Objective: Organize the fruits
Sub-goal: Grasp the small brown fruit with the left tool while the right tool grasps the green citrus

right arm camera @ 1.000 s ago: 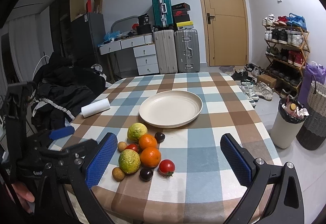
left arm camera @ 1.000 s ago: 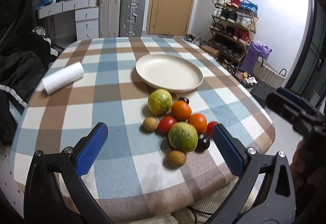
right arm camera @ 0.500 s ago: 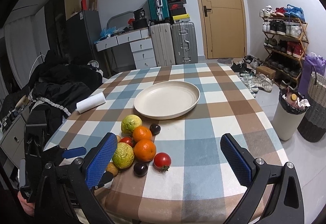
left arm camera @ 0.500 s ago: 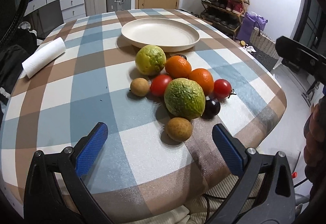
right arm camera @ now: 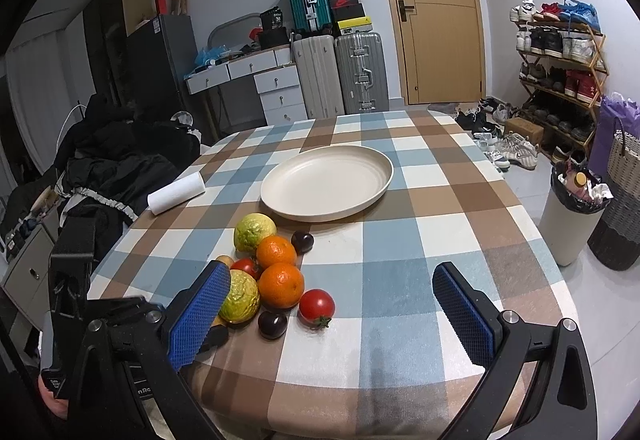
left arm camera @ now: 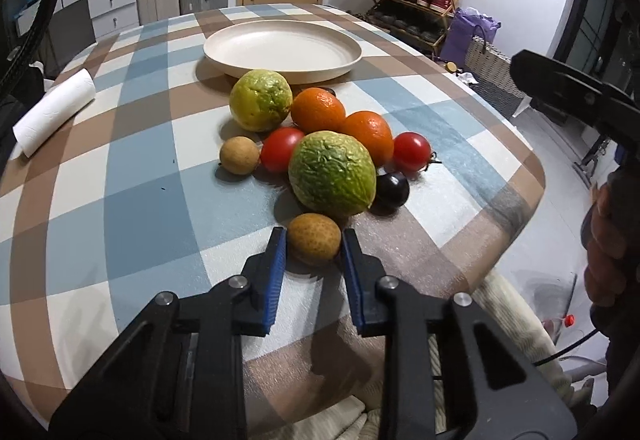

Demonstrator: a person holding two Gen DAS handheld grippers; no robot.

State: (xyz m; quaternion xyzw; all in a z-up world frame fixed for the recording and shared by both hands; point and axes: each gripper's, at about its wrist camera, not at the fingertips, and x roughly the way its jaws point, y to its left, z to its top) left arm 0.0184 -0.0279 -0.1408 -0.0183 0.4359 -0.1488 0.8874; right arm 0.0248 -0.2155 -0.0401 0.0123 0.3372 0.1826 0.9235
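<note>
Crowding the left hand-held gripper (left arm camera: 314, 240)'s brown fruit (left arm camera: 314, 239): green citrus (left arm camera: 332, 173), plum (left arm camera: 393, 189).

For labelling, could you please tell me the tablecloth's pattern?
Blue, brown and white checks; right wrist view.

In the right wrist view, the right tongs' (right arm camera: 332, 304) left pad (right arm camera: 199, 314) is covering part of the green fruit (right arm camera: 240, 296) and nearly all of the brown fruit (right arm camera: 225, 260) behind it. In the left wrist view, an orange (left arm camera: 318, 109) is hiding most of a dark plum (left arm camera: 330, 91).
</note>
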